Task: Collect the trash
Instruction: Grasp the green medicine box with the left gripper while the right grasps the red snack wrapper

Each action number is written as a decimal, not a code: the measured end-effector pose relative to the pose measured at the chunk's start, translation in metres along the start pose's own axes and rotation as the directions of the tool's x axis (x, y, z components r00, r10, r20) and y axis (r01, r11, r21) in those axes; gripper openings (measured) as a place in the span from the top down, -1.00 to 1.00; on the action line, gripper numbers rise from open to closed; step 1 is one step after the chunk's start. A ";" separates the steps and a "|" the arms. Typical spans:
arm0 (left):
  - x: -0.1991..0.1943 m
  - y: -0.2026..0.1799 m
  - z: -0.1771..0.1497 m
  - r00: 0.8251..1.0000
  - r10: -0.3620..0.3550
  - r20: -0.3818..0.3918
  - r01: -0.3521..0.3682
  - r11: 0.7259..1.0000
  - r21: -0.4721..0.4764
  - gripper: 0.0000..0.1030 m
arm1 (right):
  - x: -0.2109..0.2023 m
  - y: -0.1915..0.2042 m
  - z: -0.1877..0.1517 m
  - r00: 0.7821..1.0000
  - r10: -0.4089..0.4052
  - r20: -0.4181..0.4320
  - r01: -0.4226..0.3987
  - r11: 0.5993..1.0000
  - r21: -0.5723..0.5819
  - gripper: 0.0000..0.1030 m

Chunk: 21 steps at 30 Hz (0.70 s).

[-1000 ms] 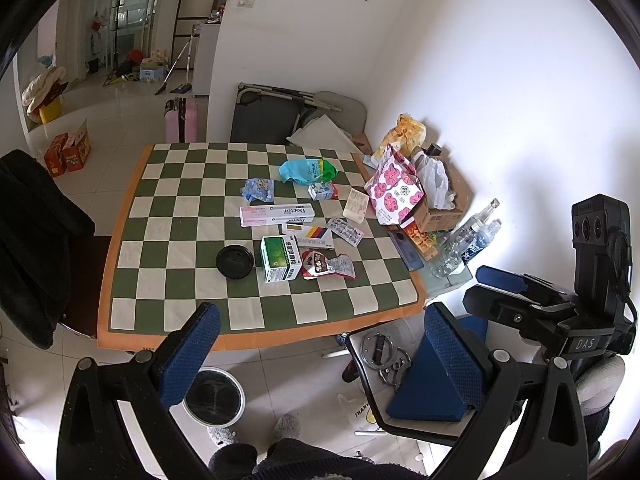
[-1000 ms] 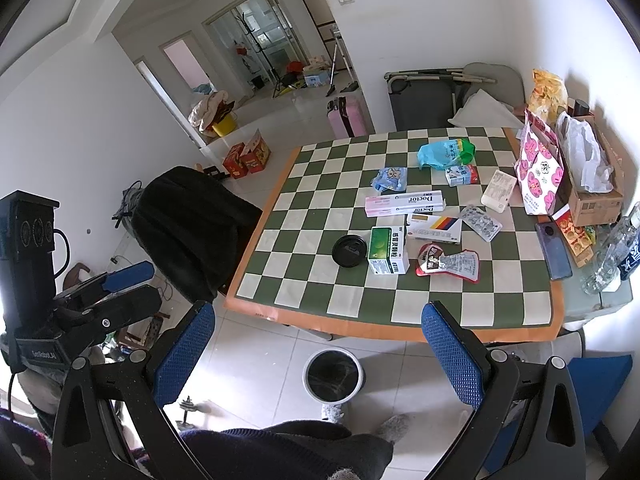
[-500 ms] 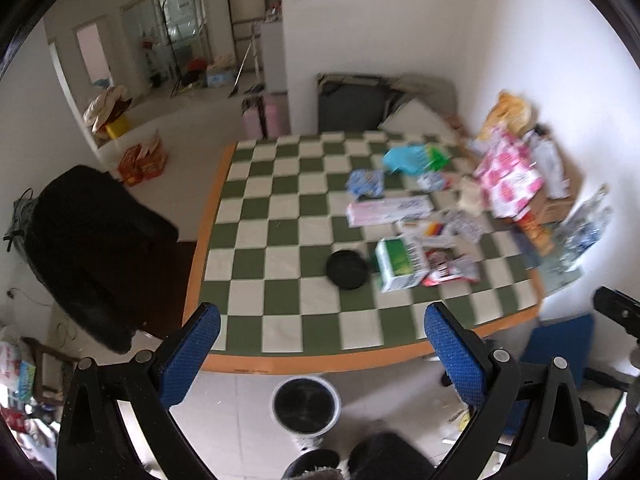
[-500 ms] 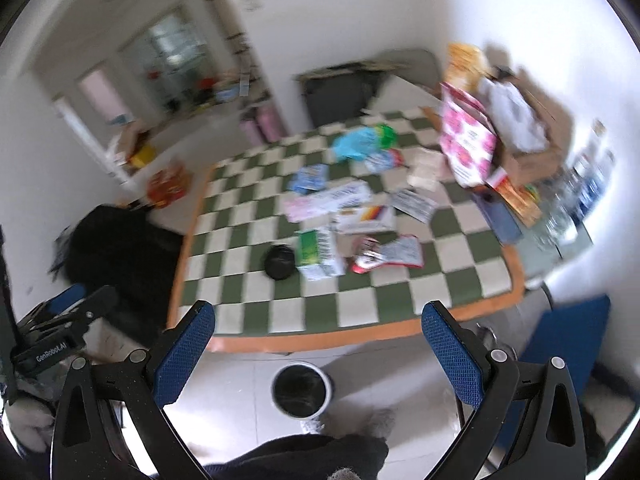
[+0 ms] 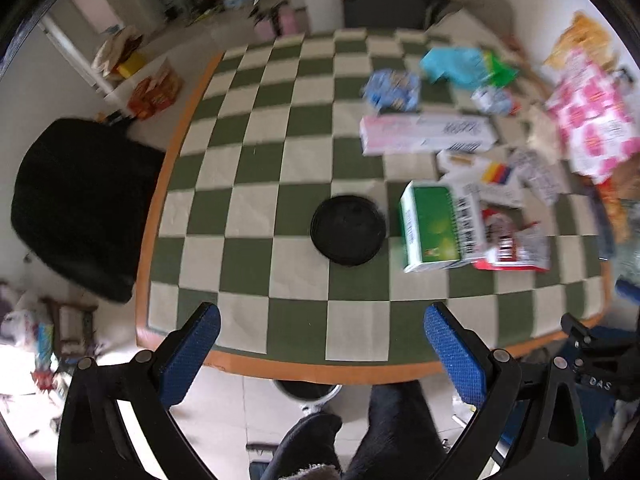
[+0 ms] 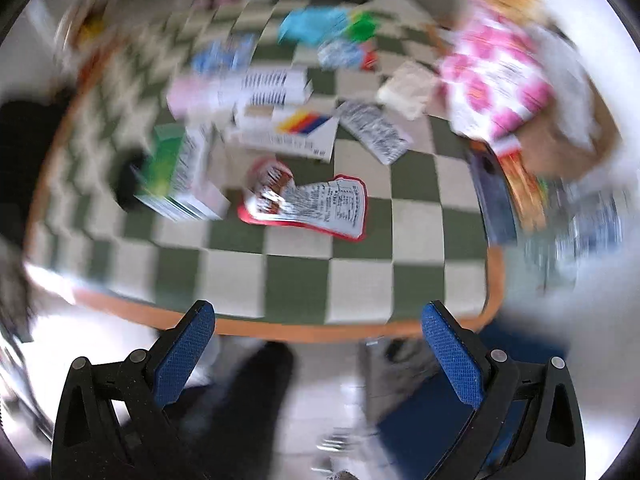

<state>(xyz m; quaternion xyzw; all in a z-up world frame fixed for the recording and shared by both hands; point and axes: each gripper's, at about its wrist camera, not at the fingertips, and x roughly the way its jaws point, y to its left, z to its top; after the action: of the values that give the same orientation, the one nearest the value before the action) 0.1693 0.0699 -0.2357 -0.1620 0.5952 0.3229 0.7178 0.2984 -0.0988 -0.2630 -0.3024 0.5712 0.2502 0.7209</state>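
Both grippers have swung in over the table (image 5: 256,364) from further back: left gripper (image 5: 320,344) wide and empty above the black lid (image 5: 348,230), right gripper (image 6: 318,340) wide and empty near the red wrapper (image 6: 316,206); first pickup looks imminent, trash untouched

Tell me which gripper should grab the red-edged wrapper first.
Right, probably. In its view the red-edged wrapper lies nearly dead ahead of the open right gripper. From the open left gripper, the wrapper sits off to the right, beyond the green box.
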 end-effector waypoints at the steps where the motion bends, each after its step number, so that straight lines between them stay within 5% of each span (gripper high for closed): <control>1: 0.012 -0.004 0.001 0.999 0.021 -0.028 -0.021 1.000 -0.017 -1.00 | 0.014 0.002 0.008 1.000 -0.018 -0.014 0.018 0.998 -0.057 -1.00; 3: 0.036 -0.012 0.005 0.996 0.042 -0.079 -0.047 0.997 -0.059 -1.00 | 0.046 0.009 0.026 0.997 -0.072 -0.037 0.063 0.978 -0.197 -1.00; 9: 0.065 -0.033 0.013 0.986 0.079 -0.149 -0.094 0.990 -0.100 -1.00 | 0.117 0.040 0.063 0.990 -0.140 -0.016 0.108 0.831 -0.546 -0.92; 11: 0.067 -0.039 0.019 0.985 0.076 -0.154 -0.092 0.990 -0.104 -1.00 | 0.135 0.053 0.069 0.991 -0.132 -0.021 0.091 0.781 -0.617 -0.76; 12: 0.067 -0.041 0.022 0.985 0.075 -0.153 -0.091 0.991 -0.102 -1.00 | 0.140 0.057 0.071 0.991 -0.129 -0.028 0.083 0.773 -0.629 -0.46; 14: 0.067 -0.050 0.030 0.987 0.069 -0.147 -0.084 0.992 -0.096 -1.00 | 0.144 0.057 0.078 0.996 -0.087 -0.033 0.048 0.784 -0.619 -0.26; 17: 0.066 -0.062 0.045 0.989 0.031 -0.143 -0.044 0.995 -0.086 -1.00 | 0.141 0.039 0.091 0.999 -0.011 -0.045 -0.013 0.860 -0.511 -0.03; 21: 0.072 -0.080 0.064 0.985 -0.046 -0.168 0.033 0.996 -0.077 -1.00 | 0.139 -0.009 0.109 0.983 0.124 -0.136 -0.152 0.964 -0.217 0.28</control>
<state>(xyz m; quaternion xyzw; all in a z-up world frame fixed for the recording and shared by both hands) 0.2761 0.0697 -0.3018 -0.2273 0.6386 0.3155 0.6641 0.4087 -0.0243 -0.3797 -0.3565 0.6014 0.3444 0.6266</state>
